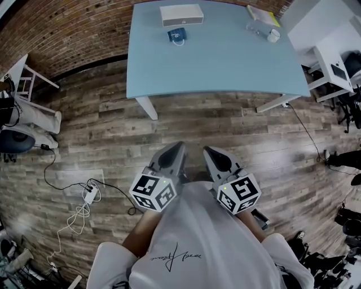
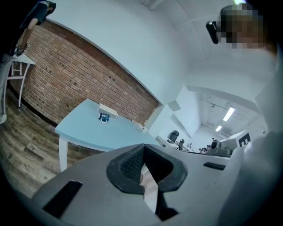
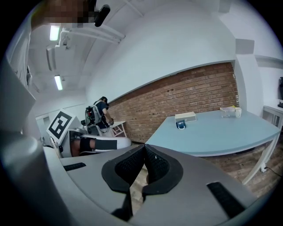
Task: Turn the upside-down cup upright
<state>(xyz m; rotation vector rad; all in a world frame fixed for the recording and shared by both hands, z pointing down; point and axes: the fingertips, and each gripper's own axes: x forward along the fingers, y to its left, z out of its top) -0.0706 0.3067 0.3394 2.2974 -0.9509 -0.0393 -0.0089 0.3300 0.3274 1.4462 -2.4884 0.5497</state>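
A small blue cup (image 1: 177, 35) stands on the far side of the light blue table (image 1: 225, 62), just in front of a white box (image 1: 181, 14); it is too small to tell which way up it is. It also shows as a blue speck, the cup (image 2: 104, 117) in the left gripper view and the cup (image 3: 180, 125) in the right gripper view. My left gripper (image 1: 179, 148) and right gripper (image 1: 208, 151) are held close to the person's body above the wooden floor, well short of the table. Both are shut with nothing in them, as the left gripper (image 2: 143, 151) and right gripper (image 3: 144, 150) show.
A white cup (image 1: 273, 35), a clear item (image 1: 258, 25) and a yellowish book (image 1: 263, 13) lie at the table's far right corner. A white stool (image 1: 25, 79) stands at the left, a white desk (image 1: 333, 62) at the right. Cables and a power strip (image 1: 89, 195) lie on the floor.
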